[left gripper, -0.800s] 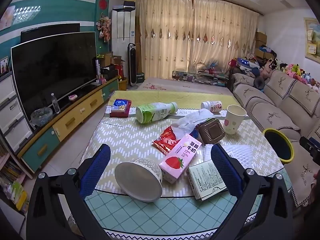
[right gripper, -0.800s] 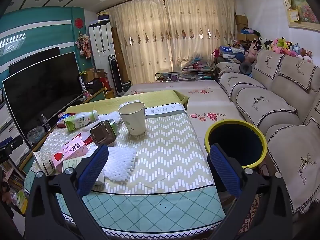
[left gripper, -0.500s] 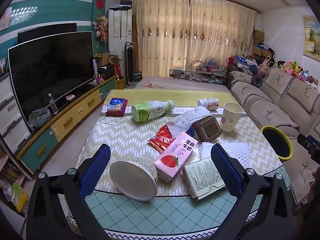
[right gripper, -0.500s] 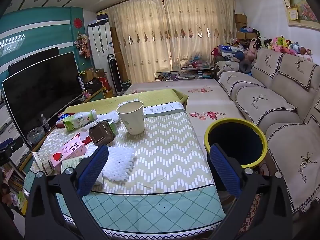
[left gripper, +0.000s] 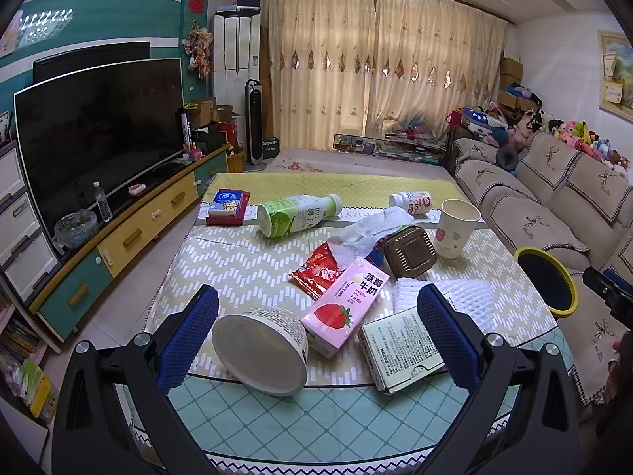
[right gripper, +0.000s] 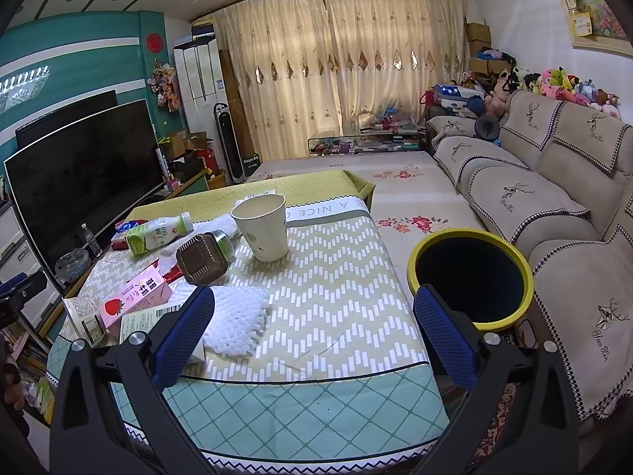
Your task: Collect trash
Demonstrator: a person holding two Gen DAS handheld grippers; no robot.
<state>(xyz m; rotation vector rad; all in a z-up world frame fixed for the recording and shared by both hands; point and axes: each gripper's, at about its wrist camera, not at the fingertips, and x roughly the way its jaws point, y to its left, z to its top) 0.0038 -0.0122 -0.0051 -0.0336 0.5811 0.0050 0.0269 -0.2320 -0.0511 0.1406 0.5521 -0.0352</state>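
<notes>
Shifted a little in the left wrist view against the earlier frame: whole scene slid slightly, trash on the counter (left gripper: pixel 245 261) now a bit lower and more to the left; nearly same in the right wrist view.

Left tool (left gripper: pixel 316 328) wide open, holding nothing, hanging above the near edge of the counter. Between its pads in view: white tub (left gripper: pixel 263 350) lying on its side, touching pink strawberry milk carton (left gripper: pixel 344 306), with printed box (left gripper: pixel 399 350) just beside. Further back: red wrapper (left gripper: pixel 318 271), brown square container (left gripper: pixel 411 251), crumpled tissue (left gripper: pixel 372 229), green bottle (left gripper: pixel 296 213) lying down, small white bottle (left gripper: pixel 411 202), paper cup (left gripper: pixel 455 227) upright.

Right tool (right gripper: pixel 312 328) also wide open and empty, over the counter edge, with white foam net (right gripper: pixel 237 322) near its left pad. Yellow-rimmed bin (right gripper: pixel 470 277) on the floor between counter and sofa (right gripper: pixel 546 206).
</notes>
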